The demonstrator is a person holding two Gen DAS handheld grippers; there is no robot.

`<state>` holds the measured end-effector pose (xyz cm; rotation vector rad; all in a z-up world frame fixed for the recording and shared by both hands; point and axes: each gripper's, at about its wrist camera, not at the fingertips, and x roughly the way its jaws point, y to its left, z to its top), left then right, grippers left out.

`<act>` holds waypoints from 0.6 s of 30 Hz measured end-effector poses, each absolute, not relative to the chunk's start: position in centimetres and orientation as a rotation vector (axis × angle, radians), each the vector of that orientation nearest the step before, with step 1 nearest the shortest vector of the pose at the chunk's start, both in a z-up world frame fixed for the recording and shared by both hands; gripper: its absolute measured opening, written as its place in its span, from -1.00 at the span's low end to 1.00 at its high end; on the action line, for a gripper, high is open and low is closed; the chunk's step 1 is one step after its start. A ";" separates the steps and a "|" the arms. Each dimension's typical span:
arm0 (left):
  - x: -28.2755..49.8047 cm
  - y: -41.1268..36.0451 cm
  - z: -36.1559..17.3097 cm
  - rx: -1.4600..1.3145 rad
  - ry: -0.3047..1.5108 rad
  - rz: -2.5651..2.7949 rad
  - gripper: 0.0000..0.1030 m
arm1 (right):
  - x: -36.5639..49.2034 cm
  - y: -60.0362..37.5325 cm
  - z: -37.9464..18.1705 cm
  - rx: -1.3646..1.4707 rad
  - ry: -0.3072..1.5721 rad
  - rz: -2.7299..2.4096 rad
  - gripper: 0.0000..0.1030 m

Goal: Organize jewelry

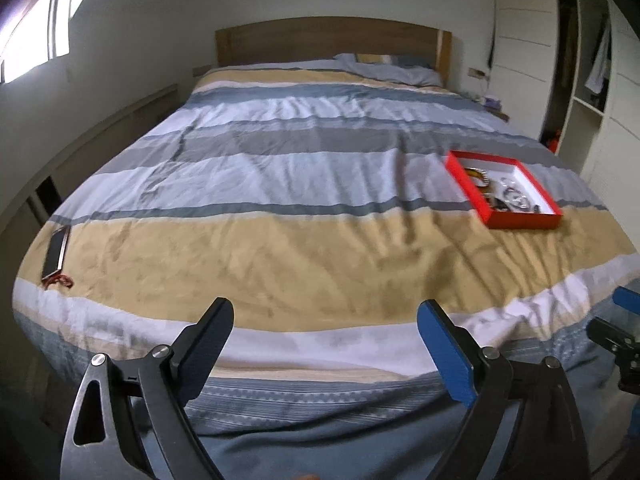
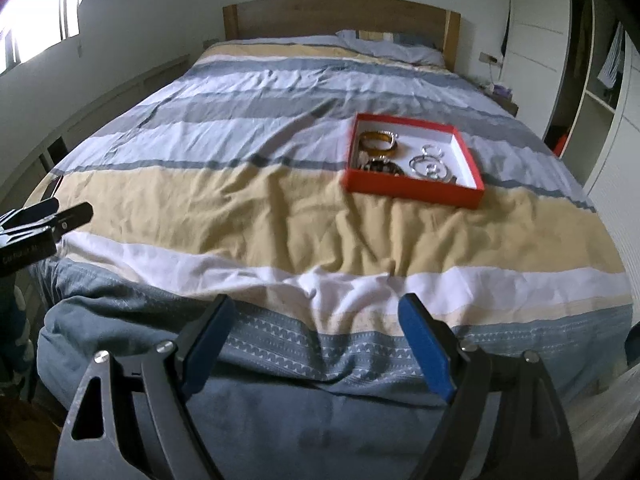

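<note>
The red tray (image 2: pixel 414 190) is lying on the bed (image 2: pixel 280 216), right of centre and in the upper half of the right wrist view, where the yellow band of the cover meets the pale one. Inside it, amber and dark bangles (image 2: pixel 378 142) are crowding the left half and silver rings (image 2: pixel 430 164) are sitting toward the right (the smaller pieces are too blurred to sort out).

In the left wrist view the same tray (image 1: pixel 524 220) is showing far out at the right edge, turned on a diagonal, with its long axis running from upper left to lower right of that frame.

The right gripper (image 2: pixel 316 344) is hanging over the near edge of the bed with its jaws spread wide and nothing between them; the tray is lying ahead of it and slightly to the right, well apart. The left gripper (image 1: pixel 326 350) is likewise standing wide open and empty, pointing at bare cover in the middle of the frame, with the tray well off to its right.

So the right hand is judged to be the nearer and better aligned: a mostly straight reach forward should bring it to the tray, while the left would need to be swinging across. A phone (image 1: pixel 56 254) is resting at the far left of the left wrist view, well apart from the tray.
</note>
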<state>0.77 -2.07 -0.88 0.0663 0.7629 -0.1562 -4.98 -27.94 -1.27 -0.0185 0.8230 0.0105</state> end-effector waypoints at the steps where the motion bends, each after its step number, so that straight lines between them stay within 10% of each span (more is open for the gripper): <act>1: 0.7 -2.3 -0.9 0.073 0.761 -0.160 0.80 | -5.0 -28.0 -1.1 -0.018 0.815 0.007 0.62; 18: 0.8 -4.1 -2.1 0.110 0.805 -0.171 0.88 | -4.9 -29.3 -0.8 0.005 0.783 -0.022 0.62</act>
